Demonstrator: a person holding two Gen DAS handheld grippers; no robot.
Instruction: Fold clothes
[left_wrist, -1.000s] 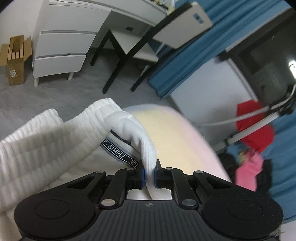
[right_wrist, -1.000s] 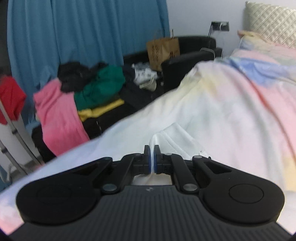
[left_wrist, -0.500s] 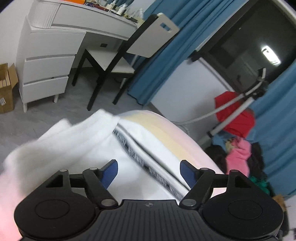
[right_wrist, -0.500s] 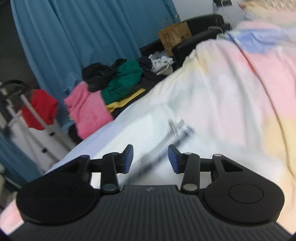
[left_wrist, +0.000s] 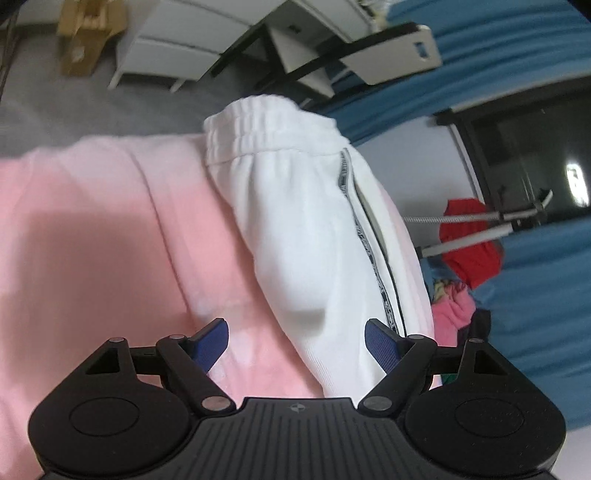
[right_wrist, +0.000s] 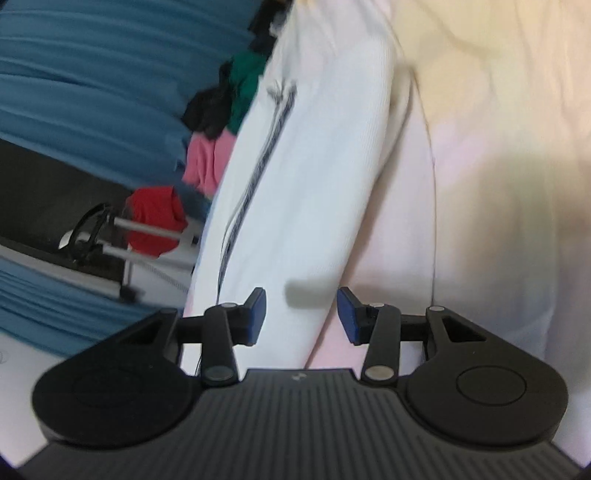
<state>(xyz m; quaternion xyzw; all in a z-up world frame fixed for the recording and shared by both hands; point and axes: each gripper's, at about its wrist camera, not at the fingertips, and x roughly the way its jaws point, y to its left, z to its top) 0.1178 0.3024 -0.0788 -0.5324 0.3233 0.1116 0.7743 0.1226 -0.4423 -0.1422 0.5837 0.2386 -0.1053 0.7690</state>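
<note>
White trousers with an elastic waistband and a dark patterned side stripe lie stretched out on the pink and pastel bed cover. My left gripper hovers at their near end. Its jaws are opening, and the cloth lies below the gap, clear of the blue pads. In the right wrist view the same trousers run away along the bed cover. My right gripper stands open above their near part, and its pads do not press on the fabric.
Beyond the bed's edge stand a white desk with drawers, a chair and a cardboard box. A rack with a red garment and a pile of clothes sit by the blue curtains.
Both grippers were shut on the white trousers a second ago. They have let go, opened and drawn back. The trousers now lie flat on the bed.
</note>
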